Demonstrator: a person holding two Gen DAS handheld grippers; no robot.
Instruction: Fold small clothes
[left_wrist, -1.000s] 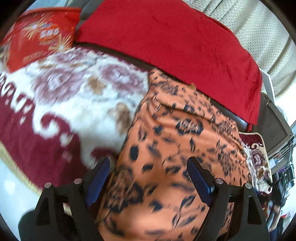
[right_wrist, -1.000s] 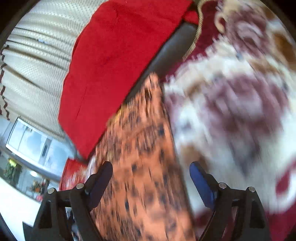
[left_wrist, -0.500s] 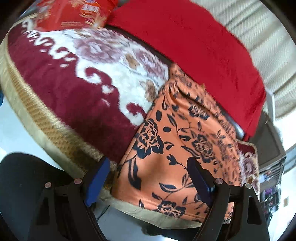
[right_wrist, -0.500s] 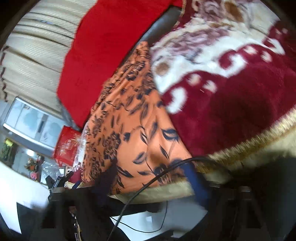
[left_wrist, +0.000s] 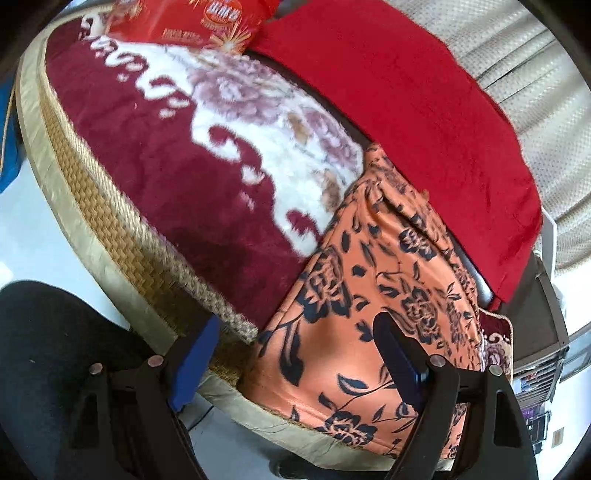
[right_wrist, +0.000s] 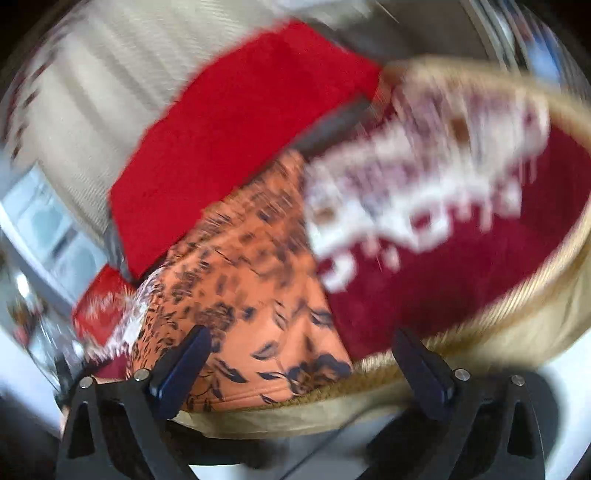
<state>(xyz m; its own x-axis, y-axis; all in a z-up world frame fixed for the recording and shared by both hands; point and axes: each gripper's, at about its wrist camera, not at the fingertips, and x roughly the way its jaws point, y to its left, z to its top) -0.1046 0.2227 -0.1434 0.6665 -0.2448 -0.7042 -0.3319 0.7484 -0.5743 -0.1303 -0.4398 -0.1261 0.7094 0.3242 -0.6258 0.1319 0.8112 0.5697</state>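
An orange garment with a dark flower print (left_wrist: 369, 280) lies flat on a maroon and white flowered blanket (left_wrist: 166, 155), its near hem at the cushion's front edge. My left gripper (left_wrist: 295, 332) stands open just short of that hem; its right finger overlaps the cloth in the view, and nothing is pinched. The right wrist view is blurred by motion. There the garment (right_wrist: 251, 280) lies left of the blanket (right_wrist: 443, 273). My right gripper (right_wrist: 303, 338) hovers over the hem's right corner with its jaws opening wide, and the pads press on nothing.
A red cloth (left_wrist: 406, 92) hangs over the backrest behind the garment. A red printed package (left_wrist: 199, 22) sits at the blanket's far left. The cushion has a woven straw border (left_wrist: 103, 206). A person's dark-clad leg (left_wrist: 44, 350) is below it, over pale floor. Curtains (left_wrist: 535, 55) hang behind.
Both grippers have drawn back from above the garment to its near hem, so the cushion's front edge and floor show. The right jaws narrowed half a second ago and stand wide again.
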